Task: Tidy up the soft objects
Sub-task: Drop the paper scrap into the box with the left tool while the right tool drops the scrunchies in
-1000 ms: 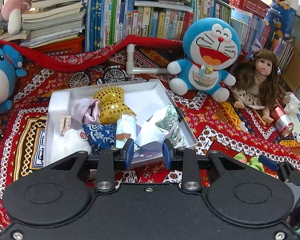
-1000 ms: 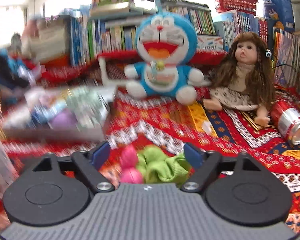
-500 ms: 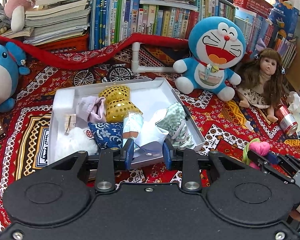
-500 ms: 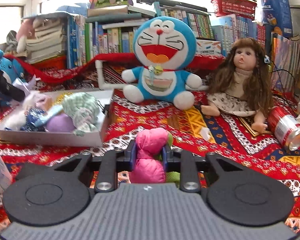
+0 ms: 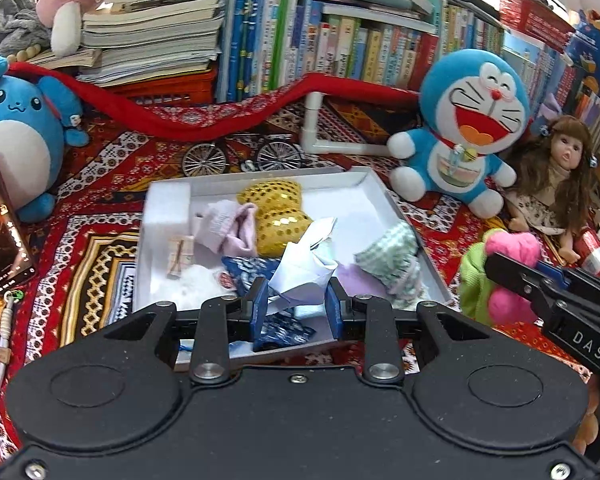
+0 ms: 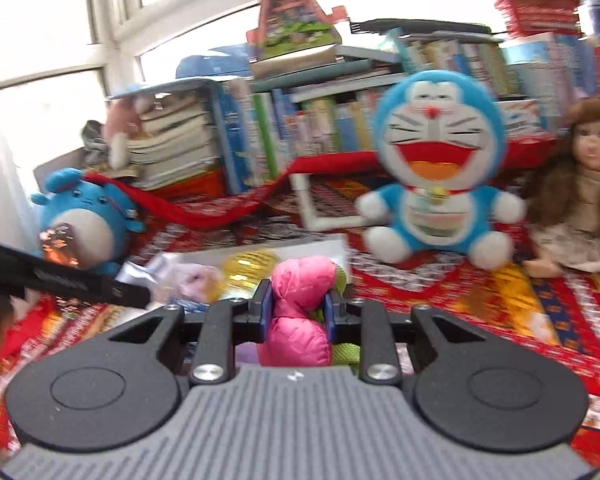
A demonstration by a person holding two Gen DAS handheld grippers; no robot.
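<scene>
A shallow white box (image 5: 374, 188) on the patterned cloth holds several soft items: a gold sequin pouch (image 5: 278, 210), a lilac sock (image 5: 230, 228), a blue floral cloth, a green checked cloth (image 5: 392, 254). My left gripper (image 5: 296, 300) is shut on a white cloth (image 5: 300, 272) over the box's near edge. My right gripper (image 6: 296, 312) is shut on a pink and green soft toy (image 6: 300, 308), held in the air just right of the box; the toy also shows in the left wrist view (image 5: 500, 268).
A Doraemon plush (image 5: 464, 136), a doll (image 5: 560, 184) and a can (image 5: 596, 250) sit right of the box. A blue plush (image 5: 16, 136) and a phone (image 5: 2, 220) are at the left. Books and a toy bicycle (image 5: 240, 156) line the back.
My right gripper closed on the pink and green toy, lifted it off the cloth and carried it left toward the box. My left gripper stayed over the box's near edge.
</scene>
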